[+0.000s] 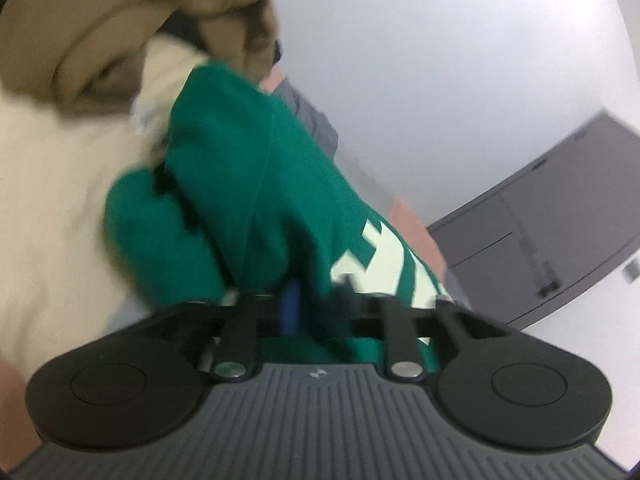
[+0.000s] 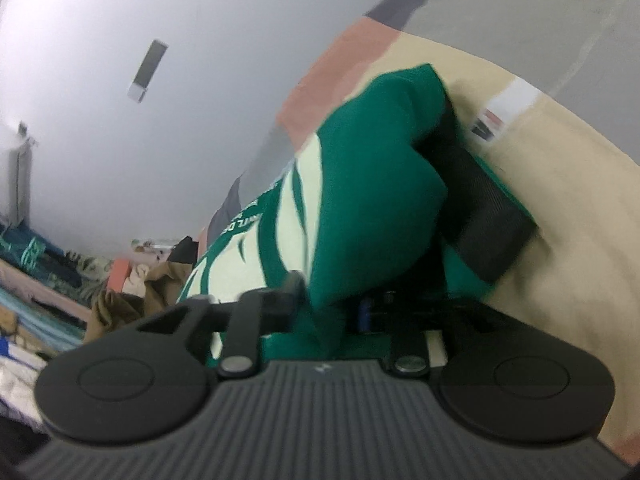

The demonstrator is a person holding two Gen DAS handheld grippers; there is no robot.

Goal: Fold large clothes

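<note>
Two claws meet one green garment (image 1: 248, 184) with pale lettering, bunched up and lying on a cream cloth (image 1: 48, 184). In the left wrist view the fabric drapes over the left claw (image 1: 312, 300); its fingertips are buried in the folds, so whether they pinch the cloth or stand apart cannot be told. In the right wrist view the right claw (image 2: 332, 300) is likewise swallowed by green fabric, and its grip cannot be told either. A black ribbed band (image 2: 488, 216) of the garment lies against the cream cloth. Tan clothing (image 1: 120, 28) is heaped beyond, and a grey cabinet (image 1: 552, 220) stands by the wall.
</note>
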